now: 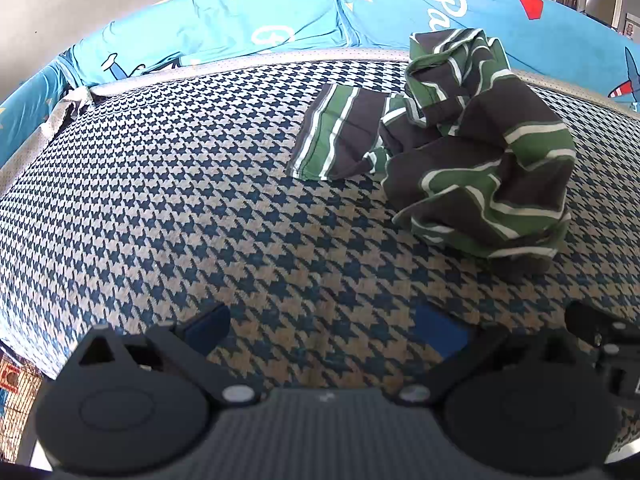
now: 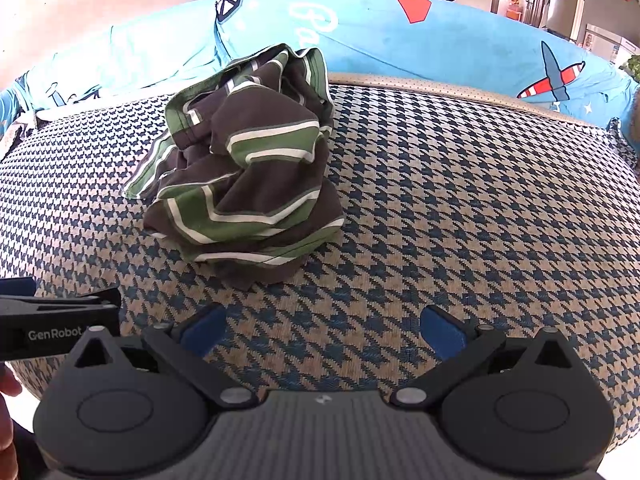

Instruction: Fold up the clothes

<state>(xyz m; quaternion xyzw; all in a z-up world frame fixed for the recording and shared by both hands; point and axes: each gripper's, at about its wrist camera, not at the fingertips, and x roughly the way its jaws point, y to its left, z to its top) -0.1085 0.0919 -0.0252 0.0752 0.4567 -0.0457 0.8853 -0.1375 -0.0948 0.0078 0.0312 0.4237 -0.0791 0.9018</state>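
A brown shirt with green and white stripes (image 1: 476, 152) lies crumpled in a heap on the houndstooth cushion (image 1: 180, 184), one sleeve spread flat to its left. In the right wrist view the same shirt (image 2: 244, 172) sits left of centre. My left gripper (image 1: 324, 332) is open, low at the cushion's near edge, with the heap ahead and to its right. My right gripper (image 2: 324, 332) is open too, a short way in front of the heap, nothing between its blue pads. The left gripper's black body (image 2: 56, 328) shows at the left edge of the right wrist view.
A light blue cushion cover with cartoon prints (image 1: 280, 16) forms the backrest behind the seat (image 2: 460, 40). A beige dotted strip (image 2: 440, 88) runs along the seat's back edge. Bare houndstooth fabric (image 2: 480, 200) stretches right of the shirt. A person's hand (image 2: 8, 396) shows at the lower left.
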